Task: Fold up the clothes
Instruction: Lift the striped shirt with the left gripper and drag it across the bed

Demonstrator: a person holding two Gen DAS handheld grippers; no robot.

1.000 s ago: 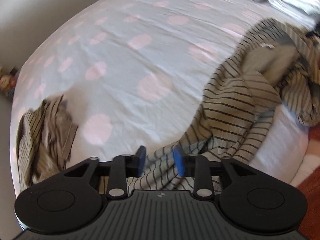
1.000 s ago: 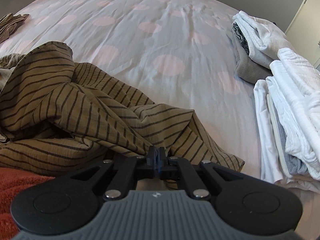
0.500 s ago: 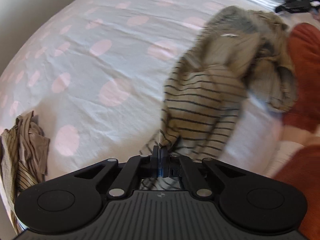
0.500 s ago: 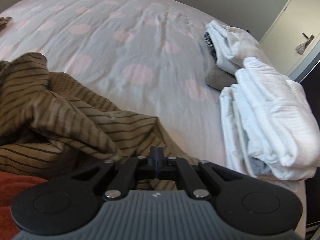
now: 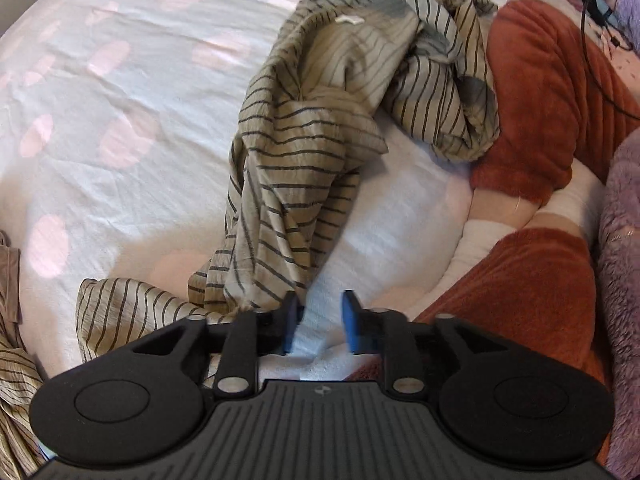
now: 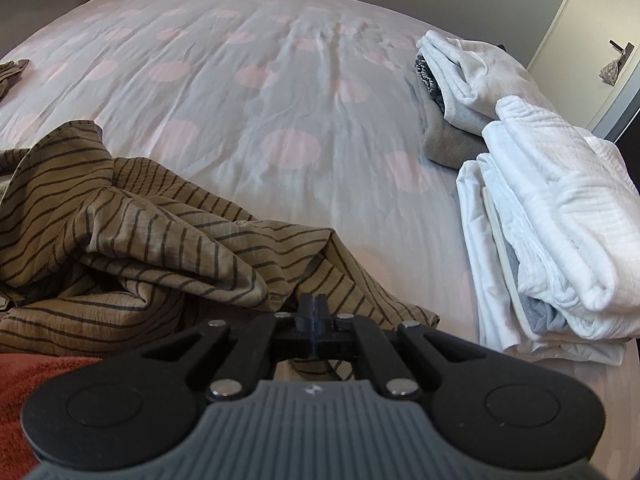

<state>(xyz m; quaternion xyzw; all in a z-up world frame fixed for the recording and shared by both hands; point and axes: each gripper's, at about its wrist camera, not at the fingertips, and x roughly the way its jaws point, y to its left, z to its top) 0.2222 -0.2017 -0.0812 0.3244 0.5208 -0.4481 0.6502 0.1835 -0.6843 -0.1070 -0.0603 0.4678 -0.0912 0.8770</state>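
Observation:
A crumpled tan garment with dark stripes [image 5: 304, 148] lies on the spotted bed sheet [image 5: 120, 120]. My left gripper [image 5: 318, 322] is open and empty, with the garment's near end just left of its left finger. In the right wrist view the same striped garment [image 6: 160, 240] is bunched at the lower left. My right gripper [image 6: 314, 314] is shut, its jaws pressed together at the garment's near edge; whether cloth is pinched between them is hidden.
A stack of folded white and grey clothes [image 6: 540, 220] sits at the bed's right edge. Another striped garment [image 5: 12, 320] lies at the far left. The person's rust-red fleece legs [image 5: 540, 100] and purple sleeve [image 5: 624, 240] are at the right.
My left gripper, shut half a second ago, has opened and let go of the striped cloth, and now points further right. My right gripper stays shut, almost unmoved.

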